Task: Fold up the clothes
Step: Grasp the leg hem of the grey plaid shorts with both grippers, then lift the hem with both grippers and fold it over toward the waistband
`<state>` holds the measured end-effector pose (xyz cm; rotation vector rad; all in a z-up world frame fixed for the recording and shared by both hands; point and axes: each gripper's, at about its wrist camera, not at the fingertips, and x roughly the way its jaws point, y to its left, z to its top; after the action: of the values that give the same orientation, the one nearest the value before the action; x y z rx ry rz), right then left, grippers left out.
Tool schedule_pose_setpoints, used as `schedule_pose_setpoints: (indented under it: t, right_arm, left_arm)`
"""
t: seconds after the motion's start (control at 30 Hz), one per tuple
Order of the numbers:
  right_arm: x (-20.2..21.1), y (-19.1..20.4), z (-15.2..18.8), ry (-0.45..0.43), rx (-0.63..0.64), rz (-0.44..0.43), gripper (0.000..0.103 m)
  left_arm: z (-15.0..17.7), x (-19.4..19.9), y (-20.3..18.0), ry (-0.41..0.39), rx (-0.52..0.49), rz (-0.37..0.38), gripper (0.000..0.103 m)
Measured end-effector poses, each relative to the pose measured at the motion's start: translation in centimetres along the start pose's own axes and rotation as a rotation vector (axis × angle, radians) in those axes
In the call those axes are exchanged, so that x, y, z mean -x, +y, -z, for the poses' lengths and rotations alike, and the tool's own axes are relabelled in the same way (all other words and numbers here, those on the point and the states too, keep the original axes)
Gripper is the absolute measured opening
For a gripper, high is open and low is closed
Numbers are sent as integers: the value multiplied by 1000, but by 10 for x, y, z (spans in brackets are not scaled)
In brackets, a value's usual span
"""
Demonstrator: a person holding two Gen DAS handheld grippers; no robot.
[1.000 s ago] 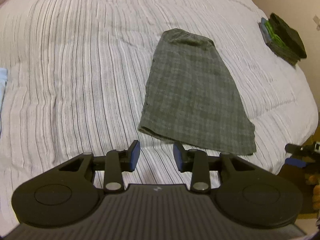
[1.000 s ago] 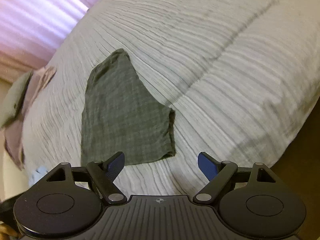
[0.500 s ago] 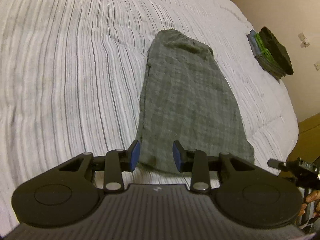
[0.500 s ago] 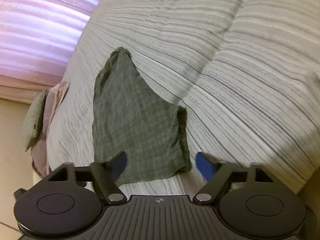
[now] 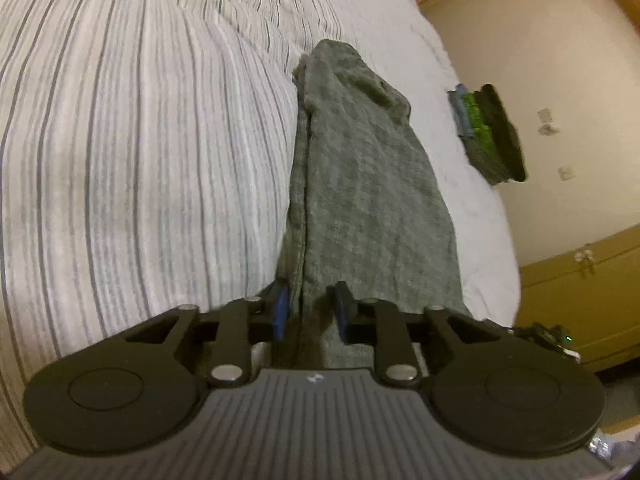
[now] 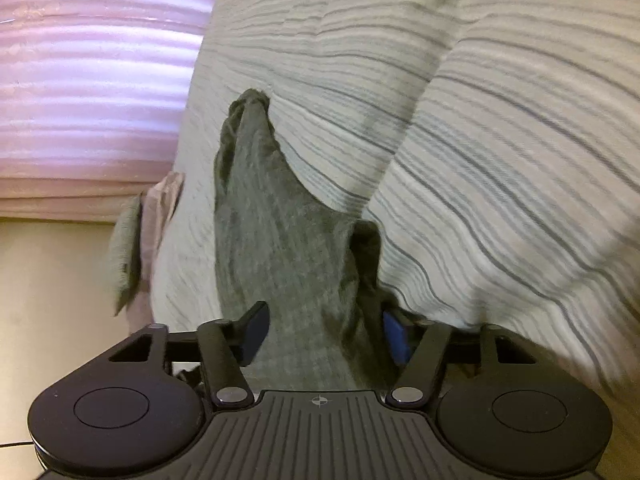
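Grey checked shorts, folded in half lengthwise, lie on the striped bedspread. My left gripper is open, its jaws straddling the near left corner of the hem. In the right wrist view the same shorts run away from me. My right gripper is open wide, its jaws on either side of the near right hem corner, low against the bed. Neither pair of jaws is closed on the cloth.
A stack of folded dark and green clothes sits at the bed's far right edge by the wall. A wooden cabinet stands to the right. A pink and grey pile hangs at the bed's edge by the curtain.
Both grippers have come down and forward onto the near hem of the shorts, so the cloth now lies between the jaws. The left jaws stay partly open, the right wide.
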<state>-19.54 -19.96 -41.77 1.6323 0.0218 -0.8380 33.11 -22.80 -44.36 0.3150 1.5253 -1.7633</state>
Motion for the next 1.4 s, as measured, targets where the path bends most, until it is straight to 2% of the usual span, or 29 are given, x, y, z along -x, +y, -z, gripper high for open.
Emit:
schedule_pose_setpoints:
  t: [0.07, 0.2, 0.23, 0.27, 0.37, 0.47, 0.6, 0.8, 0.87, 0.97, 1.03, 1.07, 1.1, 1.17, 1.2, 1.3, 1.33, 1.4]
  right_arm:
    - [-1, -4, 1, 18, 20, 20, 38]
    - [1, -18, 2, 31, 31, -8, 24]
    - [2, -21, 2, 35, 35, -18, 18]
    - [1, -22, 3, 35, 50, -24, 7]
    - [3, -21, 4, 29, 97, -43, 3]
    - [17, -17, 5, 8, 120, -66, 3]
    - [49, -5, -1, -11, 162, -95, 2]
    - [100, -9, -2, -17, 200, -96, 3]
    - [113, -22, 0, -12, 194, -89, 3]
    - [118, -48, 6, 30, 176, -69, 3]
    - [114, -57, 8, 43, 203, -63, 3]
    - [112, -58, 8, 45, 214, -69, 14]
    - [111, -58, 6, 42, 217, -83, 20]
    - [109, -57, 3, 43, 215, -115, 41]
    - [108, -57, 0, 51, 210, -129, 44]
    - [100, -54, -5, 85, 216, -118, 45]
    - [98, -55, -6, 98, 219, -110, 45]
    - [96, -54, -6, 124, 218, -91, 41]
  left_arm:
    - [4, 0, 10, -6, 26, 47, 11]
    - [7, -7, 20, -8, 17, 111, 5]
    - [7, -9, 20, -10, 5, 118, 5]
    - [8, -10, 18, -18, -12, 115, 3]
    - [15, -5, 6, -66, -62, 81, 1]
    - [28, 12, -6, -126, -55, 60, 1]
    - [63, 33, -32, -168, -22, 81, 1]
    - [142, 39, -72, -208, 86, 145, 1]
    - [170, 35, -79, -221, 124, 163, 1]
    - [201, 20, -73, -249, 156, 106, 1]
    - [208, 15, -68, -273, 167, 77, 1]
    - [208, 16, -69, -284, 168, 74, 2]
    - [208, 16, -69, -295, 169, 71, 3]
    - [206, 18, -71, -305, 167, 52, 5]
    - [205, 18, -73, -304, 168, 43, 8]
    - [203, 8, -73, -284, 199, 40, 16]
    - [204, 6, -71, -278, 215, 40, 16]
    - [206, 2, -73, -266, 211, 18, 4]
